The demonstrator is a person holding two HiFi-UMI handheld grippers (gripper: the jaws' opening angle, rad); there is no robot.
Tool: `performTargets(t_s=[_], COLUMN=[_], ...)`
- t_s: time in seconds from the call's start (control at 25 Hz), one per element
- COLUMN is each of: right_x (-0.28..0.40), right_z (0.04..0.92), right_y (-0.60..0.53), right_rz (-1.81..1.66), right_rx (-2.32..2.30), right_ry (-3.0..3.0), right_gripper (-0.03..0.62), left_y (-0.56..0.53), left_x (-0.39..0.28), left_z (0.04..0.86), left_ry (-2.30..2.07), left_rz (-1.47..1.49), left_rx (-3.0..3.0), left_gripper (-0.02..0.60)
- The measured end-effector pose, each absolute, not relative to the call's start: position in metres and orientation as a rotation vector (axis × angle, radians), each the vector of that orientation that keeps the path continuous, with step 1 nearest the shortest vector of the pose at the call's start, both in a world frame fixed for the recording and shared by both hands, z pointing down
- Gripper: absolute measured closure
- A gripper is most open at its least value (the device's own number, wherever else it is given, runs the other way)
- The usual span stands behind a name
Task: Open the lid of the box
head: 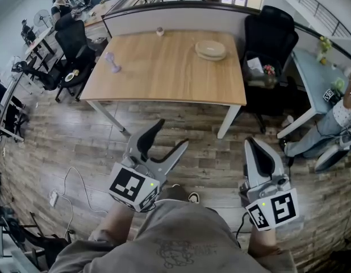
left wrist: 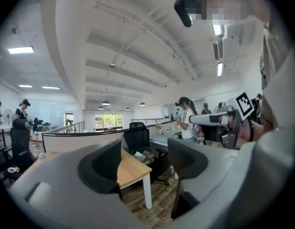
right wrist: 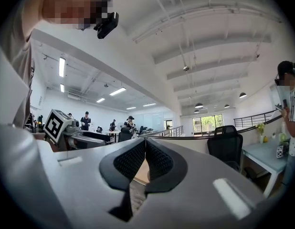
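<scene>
A round beige box (head: 210,50) with its lid on sits at the far right of the wooden table (head: 164,67). Both grippers hang over the floor, well short of the table's near edge. My left gripper (head: 172,132) is open, nothing between its fingers; in the left gripper view its jaws (left wrist: 145,163) frame the table corner (left wrist: 133,168). My right gripper (head: 250,143) is shut and empty, and in the right gripper view (right wrist: 145,159) its ribbed pads meet. I cannot make out the box in either gripper view.
A purple object (head: 112,62) lies on the table's left side and a small item (head: 160,32) at its back edge. A black office chair (head: 269,33) stands to the right, a grey partition (head: 175,16) behind. A white cable (head: 79,192) trails over the wooden floor. People work at other desks.
</scene>
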State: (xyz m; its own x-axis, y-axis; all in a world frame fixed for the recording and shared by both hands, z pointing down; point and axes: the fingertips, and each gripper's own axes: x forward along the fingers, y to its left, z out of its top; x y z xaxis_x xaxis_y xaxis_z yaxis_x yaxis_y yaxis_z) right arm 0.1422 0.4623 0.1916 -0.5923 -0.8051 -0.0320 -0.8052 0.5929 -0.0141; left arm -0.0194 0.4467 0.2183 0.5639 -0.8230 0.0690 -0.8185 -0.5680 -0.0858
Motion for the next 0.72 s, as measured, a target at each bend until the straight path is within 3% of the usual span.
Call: performTargets(t_s=[0.04,0.48,0.52,0.56,0.72], right_x=[0.142,0.137,0.137,0.136,0.133], right_z=[0.193,0.198,0.196,0.196,0.206], right_y=[0.462,0.429,0.424,0.419,0.385], right_rz=[-0.002,-0.012,-0.023,-0.035,-0.02], right_rx=[-1.4,-1.399,-1.389,-1.386,-1.428], right_ry=[2.777,2.768,2.749,2.738,2.781], right_gripper=[0.582,0.579,0.492,0.366,0.361], left_y=[0.444,0.406,0.401,0.396,0.365], left_x=[-0.023,-0.046,-0.047,-0.048,-0.055], left_z=[0.222,0.225,0.227,0.23,0.237], left_ry=[1.464,1.531,1.528,1.527,1.54], left_rz=[-0.186,-0.225,-0.232,-0.246,-0.269], left_rx=[-2.709,-2.634,-2.637,-2.643,-2.647], left_gripper=[0.262,0.261,0.261,0.261,0.261])
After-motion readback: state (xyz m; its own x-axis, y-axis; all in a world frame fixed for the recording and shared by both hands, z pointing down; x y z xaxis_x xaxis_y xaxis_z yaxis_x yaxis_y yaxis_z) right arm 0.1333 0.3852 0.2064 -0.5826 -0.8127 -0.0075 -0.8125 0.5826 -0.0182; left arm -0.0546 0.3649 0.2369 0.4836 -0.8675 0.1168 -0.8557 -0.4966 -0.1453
